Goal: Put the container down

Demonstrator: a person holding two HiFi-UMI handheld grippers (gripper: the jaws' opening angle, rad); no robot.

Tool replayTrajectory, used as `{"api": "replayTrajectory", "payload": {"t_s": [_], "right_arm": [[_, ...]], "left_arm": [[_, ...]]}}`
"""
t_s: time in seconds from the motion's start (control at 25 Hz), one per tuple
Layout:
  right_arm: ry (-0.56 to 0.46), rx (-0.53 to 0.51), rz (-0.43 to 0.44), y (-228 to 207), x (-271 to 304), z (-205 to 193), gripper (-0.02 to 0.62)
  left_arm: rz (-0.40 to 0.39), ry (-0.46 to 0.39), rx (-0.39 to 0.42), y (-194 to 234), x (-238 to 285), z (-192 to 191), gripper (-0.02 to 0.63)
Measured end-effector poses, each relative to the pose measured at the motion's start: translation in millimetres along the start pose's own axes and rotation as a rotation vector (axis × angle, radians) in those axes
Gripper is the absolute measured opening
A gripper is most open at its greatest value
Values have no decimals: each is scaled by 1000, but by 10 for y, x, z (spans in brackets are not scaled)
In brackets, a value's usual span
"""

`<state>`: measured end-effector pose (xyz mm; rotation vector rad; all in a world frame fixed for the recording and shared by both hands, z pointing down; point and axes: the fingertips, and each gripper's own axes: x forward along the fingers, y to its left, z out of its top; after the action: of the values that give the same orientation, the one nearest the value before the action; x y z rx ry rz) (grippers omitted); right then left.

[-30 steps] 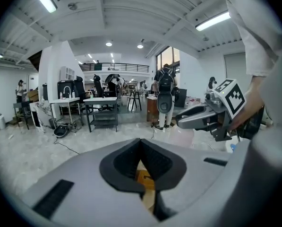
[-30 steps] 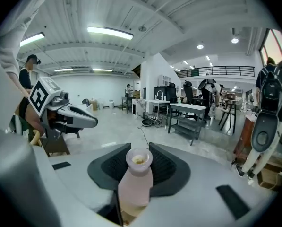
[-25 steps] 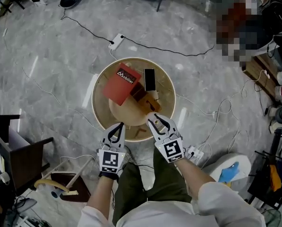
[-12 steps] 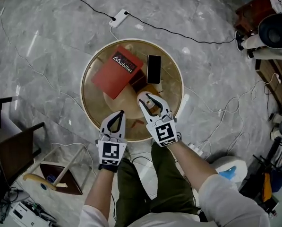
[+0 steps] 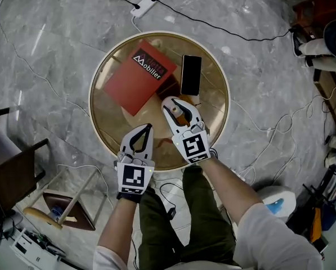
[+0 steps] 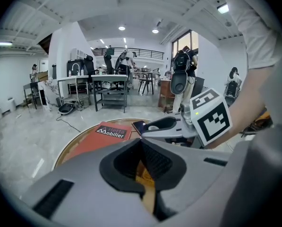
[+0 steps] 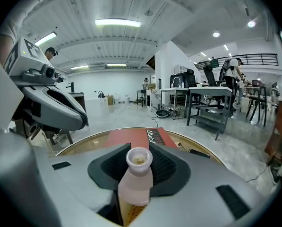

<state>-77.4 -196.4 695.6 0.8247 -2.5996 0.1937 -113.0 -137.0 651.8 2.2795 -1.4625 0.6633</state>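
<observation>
A small pale bottle (image 5: 182, 117) with an open mouth and an orange label is the container. My right gripper (image 5: 178, 107) is shut on it and holds it above the round golden table (image 5: 218, 129), just short of the black phone (image 5: 191, 75). In the right gripper view the bottle (image 7: 136, 174) stands upright between the jaws, with the red book (image 7: 141, 137) beyond it. My left gripper (image 5: 147, 130) hangs over the table's near edge, shut, with nothing in it. From the left gripper view (image 6: 143, 174) I see the right gripper (image 6: 166, 126) ahead on the right.
A red book (image 5: 137, 75) lies on the table's far left, with a dark brown block (image 5: 169, 86) at its corner. On the floor are a power strip (image 5: 143, 4) with cables, a dark chair (image 5: 16, 176) at the left and a wooden stand (image 5: 66, 207).
My right gripper has carried the bottle from the table's near edge further in, towards the phone. The left gripper has kept its place at the near edge. The head view has shifted.
</observation>
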Motion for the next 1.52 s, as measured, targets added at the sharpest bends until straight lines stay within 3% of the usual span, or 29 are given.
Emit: {"api": "replayTrajectory", "payload": {"t_s": [0.48,1.0,1.16,1.52], "right_arm": [[2,-18,5,-25,335,-221,140],[-1,-46,8,2,405,-288,146],[29,19,1,31,311,-304,185],[30,57,-37,-49,-179,-257,177]], "left_arm": [[-25,38,-26,88,206,-301,8],[-34,39,-44,207,282,-351,8],[-45,36,-38,166,291,-306,8],[-45,30,-13,209,238,-209,8]]}}
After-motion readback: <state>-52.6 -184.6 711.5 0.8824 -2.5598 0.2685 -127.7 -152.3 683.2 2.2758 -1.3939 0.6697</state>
